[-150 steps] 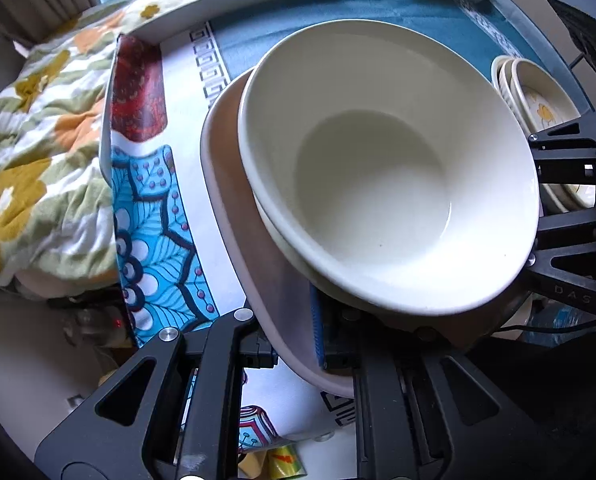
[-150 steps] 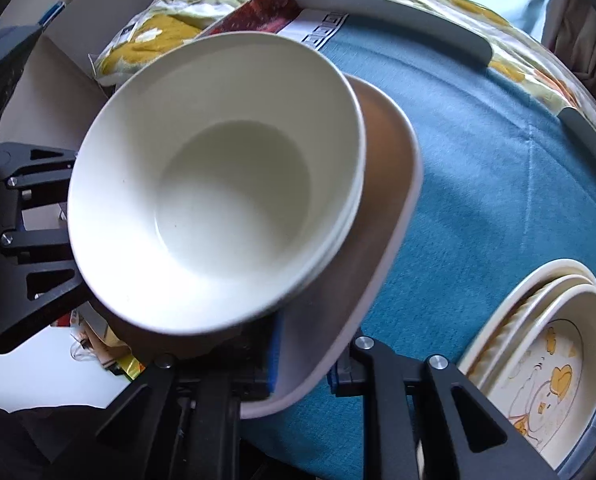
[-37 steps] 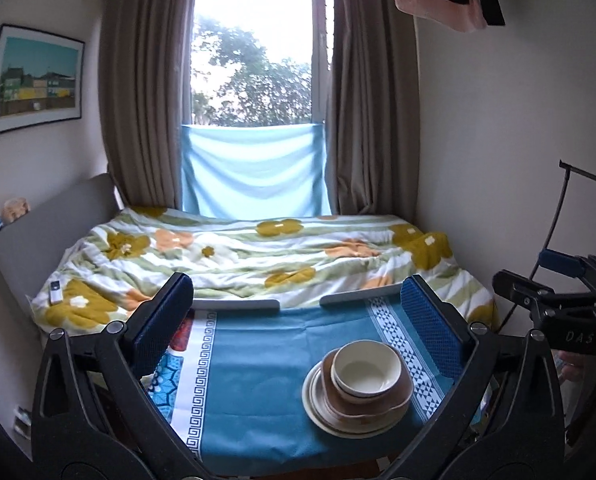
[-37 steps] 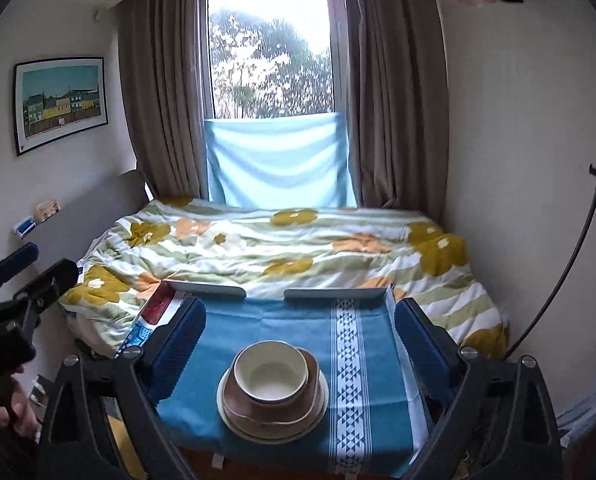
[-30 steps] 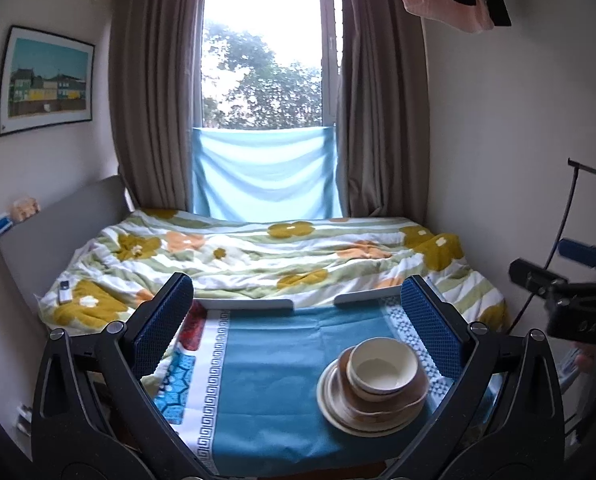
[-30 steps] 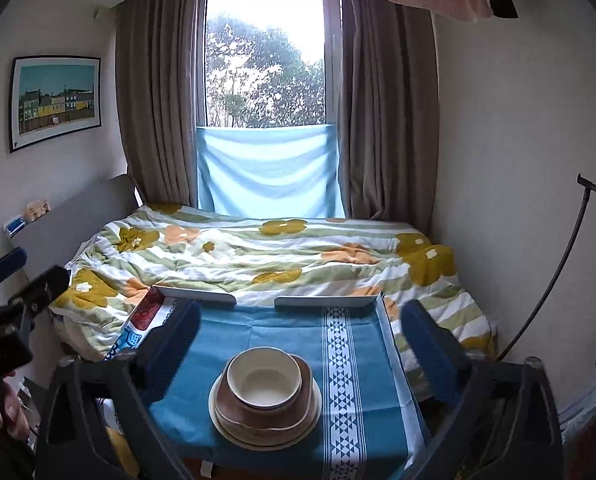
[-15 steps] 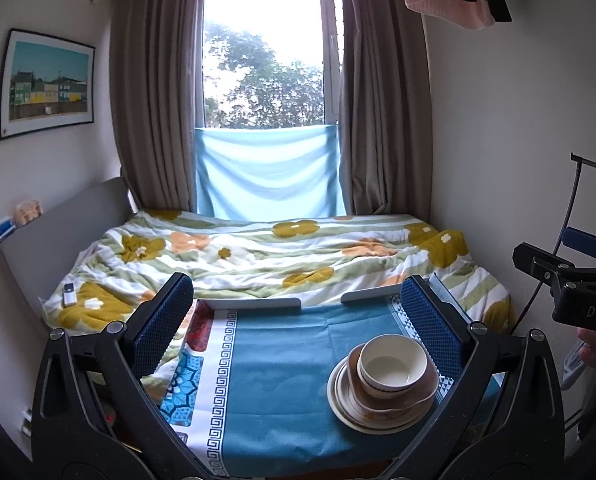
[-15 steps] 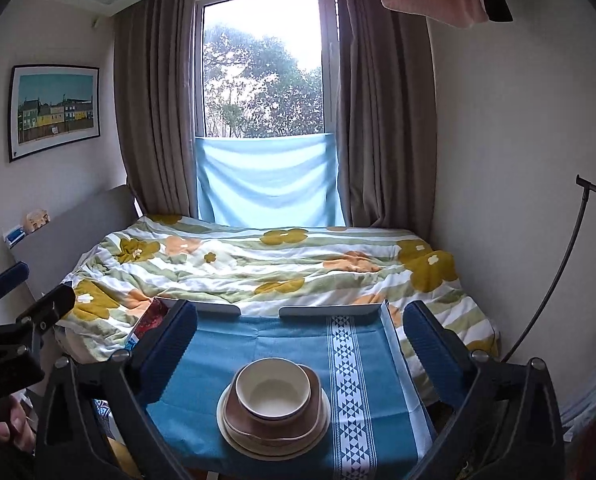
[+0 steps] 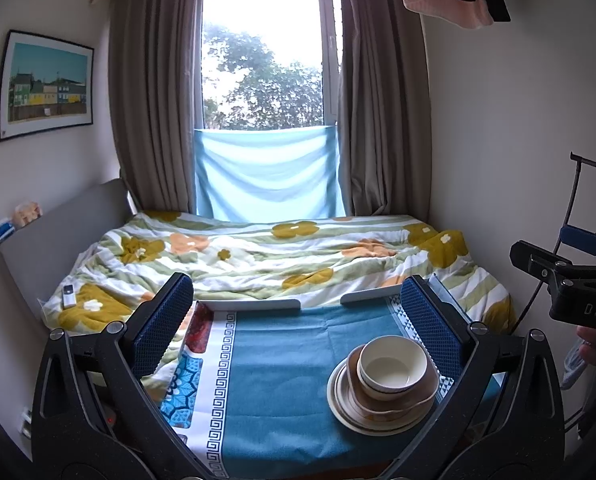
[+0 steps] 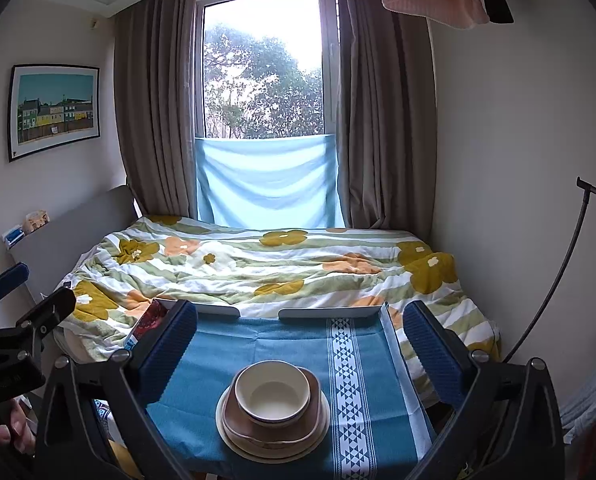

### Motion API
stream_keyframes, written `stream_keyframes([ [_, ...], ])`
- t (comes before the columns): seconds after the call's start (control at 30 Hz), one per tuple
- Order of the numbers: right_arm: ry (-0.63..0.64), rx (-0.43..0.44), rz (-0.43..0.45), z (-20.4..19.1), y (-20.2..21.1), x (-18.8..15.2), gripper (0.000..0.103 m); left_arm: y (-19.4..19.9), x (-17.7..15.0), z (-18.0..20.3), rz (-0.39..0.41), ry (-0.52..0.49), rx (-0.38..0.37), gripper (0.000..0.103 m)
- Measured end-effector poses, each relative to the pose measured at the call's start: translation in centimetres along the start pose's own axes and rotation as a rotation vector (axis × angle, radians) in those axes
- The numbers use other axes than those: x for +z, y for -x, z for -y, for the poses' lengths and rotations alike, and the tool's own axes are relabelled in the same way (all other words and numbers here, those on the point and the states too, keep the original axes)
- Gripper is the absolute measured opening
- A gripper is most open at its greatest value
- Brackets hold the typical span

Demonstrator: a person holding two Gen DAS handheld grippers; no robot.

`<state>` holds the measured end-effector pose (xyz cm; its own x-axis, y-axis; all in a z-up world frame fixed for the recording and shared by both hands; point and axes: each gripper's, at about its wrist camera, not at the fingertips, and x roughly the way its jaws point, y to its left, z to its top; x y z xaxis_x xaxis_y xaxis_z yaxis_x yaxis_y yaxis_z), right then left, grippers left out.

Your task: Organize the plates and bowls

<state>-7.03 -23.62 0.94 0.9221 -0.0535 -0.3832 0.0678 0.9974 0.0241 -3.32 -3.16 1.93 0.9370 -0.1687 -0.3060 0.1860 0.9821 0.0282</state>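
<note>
Both grippers had drawn back from the dishes, which five seconds earlier filled both views. On the blue-clothed table (image 10: 202,432), cream round plates (image 10: 228,436), a brown squarish plate (image 10: 317,412) and cream bowls (image 10: 272,396) stood stacked, apparently finished. The left gripper (image 9: 298,312) and right gripper (image 10: 299,332) hung empty, jaws spread.

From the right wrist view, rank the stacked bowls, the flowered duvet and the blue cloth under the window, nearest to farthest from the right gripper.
1. Stacked bowls: on the table, between the open jaws of the right gripper.
2. Flowered duvet: on the bed beyond the table.
3. Blue cloth: hanging under the window, at the back.
</note>
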Motion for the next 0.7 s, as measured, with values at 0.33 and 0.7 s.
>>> stream_keyframes([
  [0.33,0.000,0.001,0.008,0.07,0.10,0.11,0.102,0.34,-0.08,0.25,0.013,-0.003,0.007,0.103],
  [0.7,0.000,0.001,0.006,-0.02,0.13,0.15,0.102,0.48,-0.12,0.46,0.015,-0.003,0.008,0.103],
])
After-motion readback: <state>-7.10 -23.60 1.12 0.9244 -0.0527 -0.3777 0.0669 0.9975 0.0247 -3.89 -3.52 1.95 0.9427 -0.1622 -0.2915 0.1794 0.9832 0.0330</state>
